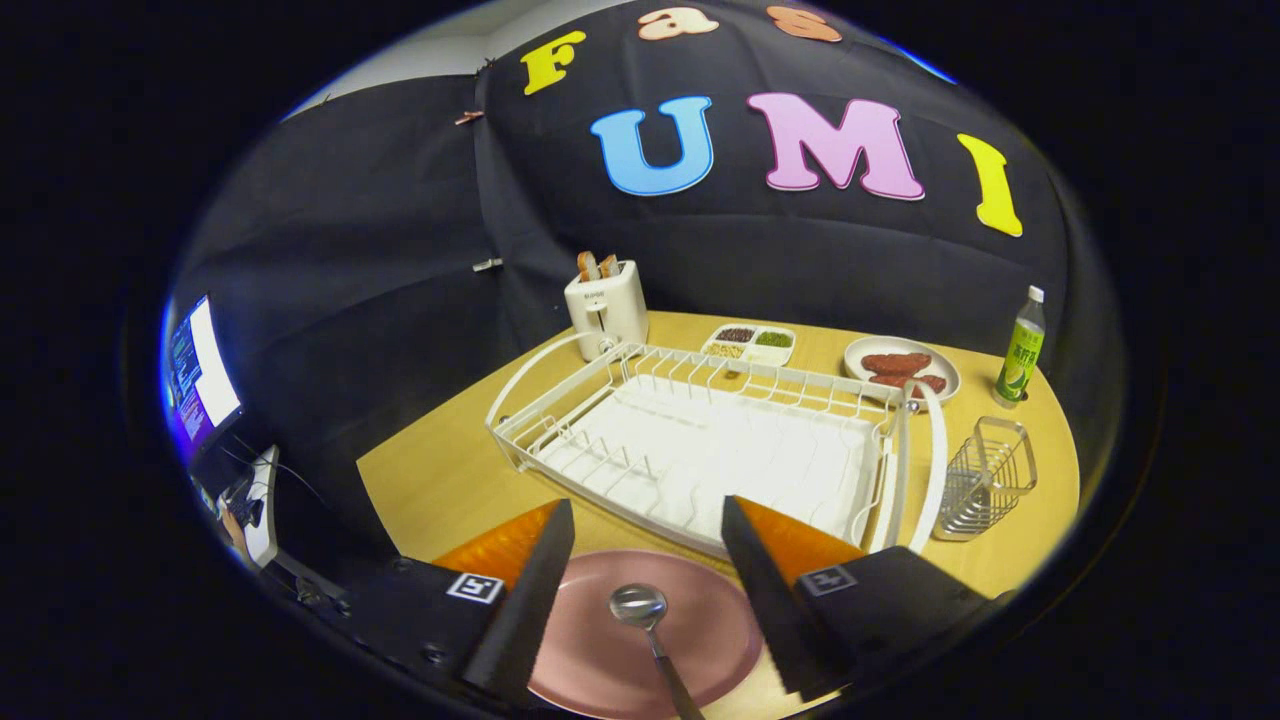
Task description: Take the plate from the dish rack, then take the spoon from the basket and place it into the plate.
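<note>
Gripper [648, 525]: fingers spread wide, holding nothing; poised above the near edge of the wooden table [430, 480].
Spoon [650, 630]: metal, lying in the plate, bowl toward the dish rack, handle running back toward the camera; seen in the gap between the two fingers, touching neither.
Plate [600, 650]: pink, round, flat on the table at its near edge, just in front of the dish rack; partly covered by both fingers.
Dish rack [700, 450]: white wire frame over a white drip tray, mid-table, beyond the fingers; its slots hold no dishes.
Basket [985, 475]: small wire cutlery holder, just beside the rack's right end, with nothing in it.
Toaster [606, 310]: white, at the far left corner behind the rack, slices standing in its slots.
Divided dish [750, 343]: white, four compartments of small foods, behind the rack.
Far plate [902, 368]: pale, carrying reddish-brown pieces, toward the far right.
Bottle [1020, 350]: green, upright, at the far right edge.
</note>
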